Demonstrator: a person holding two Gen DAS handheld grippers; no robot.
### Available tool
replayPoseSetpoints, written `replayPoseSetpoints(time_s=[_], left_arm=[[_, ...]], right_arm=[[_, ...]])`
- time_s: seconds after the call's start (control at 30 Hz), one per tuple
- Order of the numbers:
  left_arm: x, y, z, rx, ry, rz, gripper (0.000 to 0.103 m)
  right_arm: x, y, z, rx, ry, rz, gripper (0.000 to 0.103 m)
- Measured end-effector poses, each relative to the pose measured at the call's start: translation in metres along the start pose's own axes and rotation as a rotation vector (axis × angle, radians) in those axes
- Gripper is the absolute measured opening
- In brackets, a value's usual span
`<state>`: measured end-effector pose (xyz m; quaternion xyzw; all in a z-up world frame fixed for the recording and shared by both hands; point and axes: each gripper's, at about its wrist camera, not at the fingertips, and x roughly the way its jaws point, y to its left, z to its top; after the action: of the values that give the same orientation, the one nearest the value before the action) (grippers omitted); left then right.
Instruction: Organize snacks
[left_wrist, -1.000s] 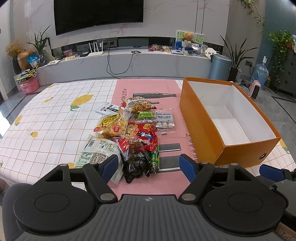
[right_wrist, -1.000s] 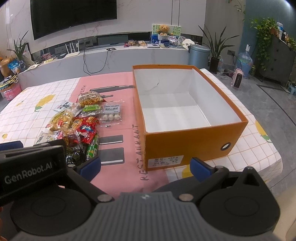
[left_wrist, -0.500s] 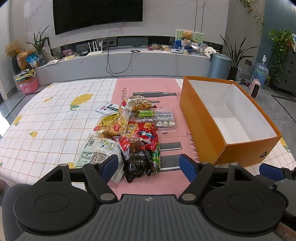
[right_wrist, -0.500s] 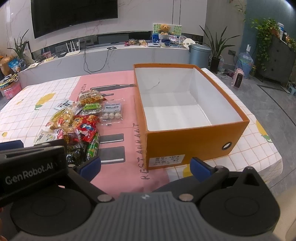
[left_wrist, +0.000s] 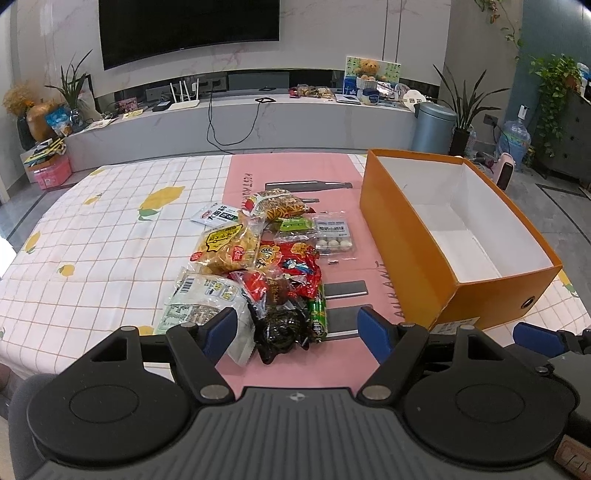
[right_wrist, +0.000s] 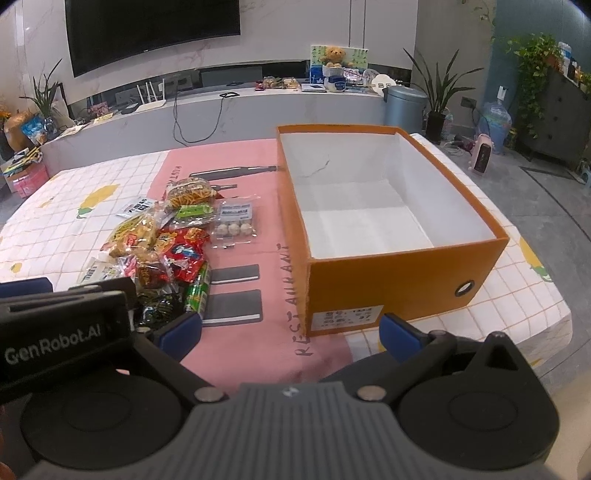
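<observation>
Snacks are being shown heaped on the pink runner, straight ahead of the left gripper (left_wrist: 295, 326), whose blue fingers are being held spread wide with nothing clasped between them. The dark packet (left_wrist: 279, 330) at the near end of the heap is lying just beyond the gap between the fingertips, slightly nearer the left-hand finger, with the green tube (left_wrist: 317, 316) touching its right side and running lengthwise away from the fingers. The white bag (left_wrist: 205, 301) is being partly hidden behind the left-hand fingertip (left_wrist: 221, 328). Beyond these, the red packet (left_wrist: 295, 267), the yellow bag (left_wrist: 229, 248) and the clear tray of small round sweets (left_wrist: 334, 238) are lying farther from the fingers.

The right gripper (right_wrist: 290, 334) is likewise being held released and empty; from it the heap lies off to the left of its fingers, so the left hand is judged the nearer one for a first pick. The orange box (right_wrist: 388, 284) is standing open and empty just beyond the right gripper's right-hand finger, its long axis running away from it.

Between heap and box only bare runner is being seen, so nothing is judged to be blocking a carry across. The overlap of the packets is likely to be the one hindrance: neighbours may be dragged along.
</observation>
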<state>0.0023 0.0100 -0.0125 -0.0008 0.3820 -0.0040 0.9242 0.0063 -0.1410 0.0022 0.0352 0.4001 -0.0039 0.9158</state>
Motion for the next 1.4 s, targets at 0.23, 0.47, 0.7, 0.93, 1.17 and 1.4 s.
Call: replayPoseSetpoints(time_s=[0.23,0.47,0.7,0.93,1.17,1.4], left_arm=[[-0.001,0.016,0.005,-0.024,0.0,0.021,0.087],[0.007,0.046,0.013,-0.073,-0.006,0.046,0.087],[0.028,0.09,0.017,-0.071,-0.01,0.087,0.087],[0.056,0.127,0.01,-0.125,-0.018,0.01,0.087],[0.09,0.138,0.006,-0.19,0.071,-0.045,0.087],[0.105,0.154,0.003,-0.249,0.09,-0.028,0.087]], right_arm=[[-0.002,0.004,0.001,0.012,-0.002,0.01,0.1],[0.007,0.014,0.01,0.022,0.012,0.02,0.1],[0.029,0.036,0.016,-0.022,-0.059,0.102,0.1],[0.076,0.066,-0.003,-0.131,-0.065,0.121,0.1],[0.097,0.07,-0.015,-0.109,-0.245,0.277,0.1],[0.122,0.095,-0.012,-0.16,-0.304,0.375,0.1]])
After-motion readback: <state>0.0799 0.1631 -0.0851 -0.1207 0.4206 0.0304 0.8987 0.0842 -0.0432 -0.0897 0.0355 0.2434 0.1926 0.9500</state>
